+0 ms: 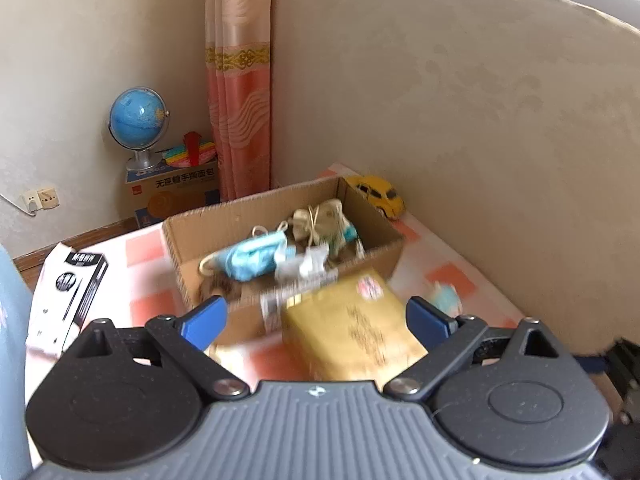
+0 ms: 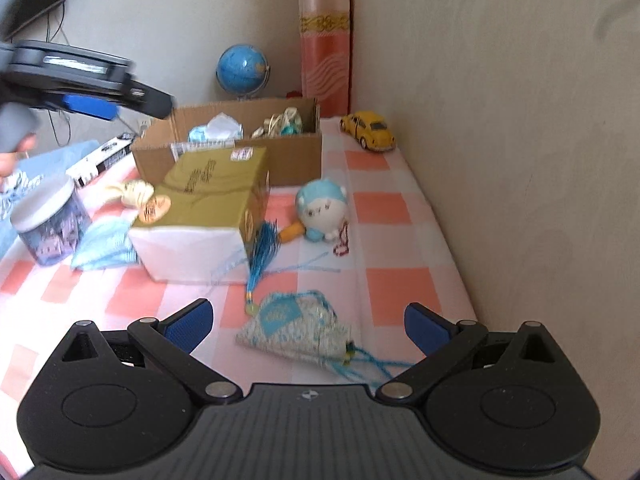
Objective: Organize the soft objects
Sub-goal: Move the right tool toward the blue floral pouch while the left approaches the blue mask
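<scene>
Right gripper [image 2: 308, 326] open over the pouch [image 2: 294, 330] on the desk [image 2: 394, 292] — drop straight, pinch the body, not the tassel cords — left gripper [image 2: 86, 106] open, empty.

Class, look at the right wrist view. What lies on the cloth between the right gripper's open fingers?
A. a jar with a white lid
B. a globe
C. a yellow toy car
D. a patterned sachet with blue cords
D: the sachet lies on the checked cloth between the open fingers of the right gripper, untouched.
</scene>
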### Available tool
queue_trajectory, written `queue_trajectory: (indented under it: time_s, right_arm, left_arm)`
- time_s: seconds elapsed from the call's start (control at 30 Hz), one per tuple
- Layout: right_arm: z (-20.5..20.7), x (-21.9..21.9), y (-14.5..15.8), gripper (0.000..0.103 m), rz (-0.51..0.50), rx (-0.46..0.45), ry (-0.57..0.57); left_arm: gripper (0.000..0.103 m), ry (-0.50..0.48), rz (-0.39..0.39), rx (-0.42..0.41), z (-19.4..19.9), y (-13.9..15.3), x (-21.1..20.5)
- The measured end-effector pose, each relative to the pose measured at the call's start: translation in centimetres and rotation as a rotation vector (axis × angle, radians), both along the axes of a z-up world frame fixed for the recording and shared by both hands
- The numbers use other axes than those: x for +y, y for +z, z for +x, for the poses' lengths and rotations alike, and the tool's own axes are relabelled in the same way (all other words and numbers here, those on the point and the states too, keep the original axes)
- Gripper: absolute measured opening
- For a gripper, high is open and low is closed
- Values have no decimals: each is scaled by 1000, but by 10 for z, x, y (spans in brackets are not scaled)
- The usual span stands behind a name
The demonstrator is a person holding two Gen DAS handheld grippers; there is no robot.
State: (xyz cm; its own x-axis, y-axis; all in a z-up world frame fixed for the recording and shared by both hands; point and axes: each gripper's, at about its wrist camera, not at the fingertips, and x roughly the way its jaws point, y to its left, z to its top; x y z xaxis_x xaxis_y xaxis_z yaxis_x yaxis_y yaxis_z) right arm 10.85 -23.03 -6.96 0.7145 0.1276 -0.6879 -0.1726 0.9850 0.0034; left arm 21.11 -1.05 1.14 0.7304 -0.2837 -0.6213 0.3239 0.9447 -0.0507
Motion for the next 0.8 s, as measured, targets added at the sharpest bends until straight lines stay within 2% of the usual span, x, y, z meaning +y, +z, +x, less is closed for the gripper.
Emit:
queue_trajectory:
  time_s: [0.23,0.37,0.6,0.8]
  right_arm:
    - [6,6,-29,103,-37,64,7]
    - [17,9,-33,103,-42,49,-3]
    - [35,13,-38,103,-41,30,-17]
    - [29,6,-37,103,-44,36,-40]
  left_arm:
    - [96,-13,70,-44,-66,-18,7]
    - [96,2,82,-36,-91,-32,12]
    - [96,22,66,-1,-102,-45,20]
    - [96,11,65,-3,-96,-50,21]
